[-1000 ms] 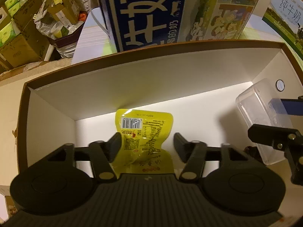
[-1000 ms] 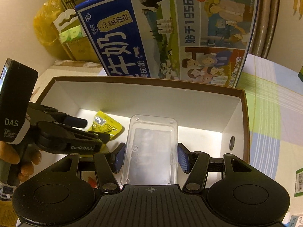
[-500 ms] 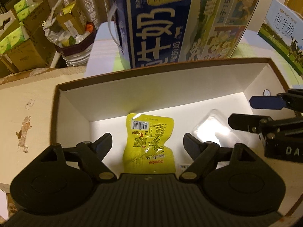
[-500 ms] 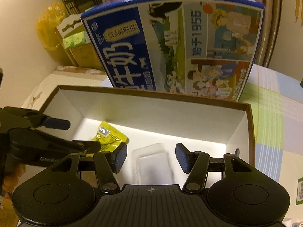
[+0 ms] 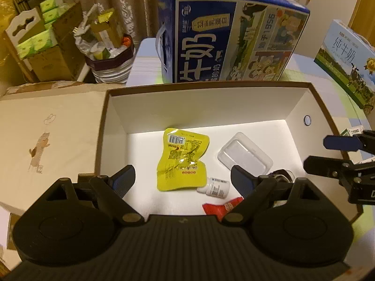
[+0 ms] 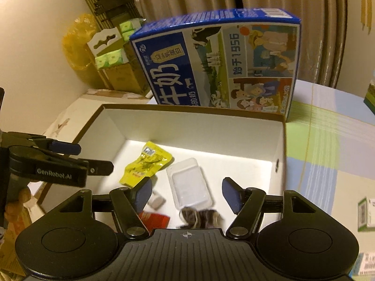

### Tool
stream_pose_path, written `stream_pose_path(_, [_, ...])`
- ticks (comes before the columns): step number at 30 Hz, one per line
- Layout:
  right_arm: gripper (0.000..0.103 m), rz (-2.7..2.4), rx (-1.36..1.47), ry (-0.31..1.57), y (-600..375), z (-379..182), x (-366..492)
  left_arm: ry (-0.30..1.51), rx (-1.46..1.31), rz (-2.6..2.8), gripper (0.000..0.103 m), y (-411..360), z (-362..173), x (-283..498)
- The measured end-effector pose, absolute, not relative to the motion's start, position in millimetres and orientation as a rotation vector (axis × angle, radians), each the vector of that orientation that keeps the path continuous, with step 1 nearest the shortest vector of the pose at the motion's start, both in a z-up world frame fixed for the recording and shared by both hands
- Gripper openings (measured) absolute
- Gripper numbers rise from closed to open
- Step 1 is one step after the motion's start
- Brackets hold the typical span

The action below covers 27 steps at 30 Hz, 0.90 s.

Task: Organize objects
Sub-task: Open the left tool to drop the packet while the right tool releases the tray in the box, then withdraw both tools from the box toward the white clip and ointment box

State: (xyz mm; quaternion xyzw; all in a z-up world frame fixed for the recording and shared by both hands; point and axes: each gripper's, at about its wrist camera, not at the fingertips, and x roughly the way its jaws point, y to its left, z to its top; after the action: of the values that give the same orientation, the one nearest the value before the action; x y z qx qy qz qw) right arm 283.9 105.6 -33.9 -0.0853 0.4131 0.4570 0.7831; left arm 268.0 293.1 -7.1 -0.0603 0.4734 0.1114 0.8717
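Observation:
An open brown box with white walls (image 5: 234, 104) (image 6: 199, 126) holds a yellow snack packet (image 5: 181, 159) (image 6: 145, 166), a clear plastic case (image 5: 245, 157) (image 6: 189, 183), a small white bottle (image 5: 214, 187), a red packet (image 5: 219, 208) (image 6: 153, 220) and a dark furry item (image 6: 201, 216). My left gripper (image 5: 182, 179) hangs open above the box, nothing between its fingers. My right gripper (image 6: 186, 190) is open over the clear case, apart from it. Each gripper shows at the edge of the other's view: the right gripper (image 5: 342, 154), the left gripper (image 6: 93, 157).
A tall blue milk carton box (image 5: 225, 39) (image 6: 220, 65) stands right behind the box. A second milk box (image 5: 346, 63) is at far right. A beige cardboard sheet (image 5: 46, 140) lies left. Cartons and a full bin (image 5: 105, 53) crowd the back left. A person's hand (image 6: 17, 201) holds the left gripper.
Both grippers have risen and pulled back out of the box. The right gripper let go of the clear case, which now lies on the box floor; the yellow packet lies free too.

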Motion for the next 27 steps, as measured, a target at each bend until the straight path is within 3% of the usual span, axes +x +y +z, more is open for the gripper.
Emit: stream_pose_path(27, [0.065, 0.956, -0.101, 0.858, -1.5, -0.7, 211.1, 0.938, -0.14, 0.23, 0.087, 199.3, 25.9, 162.3])
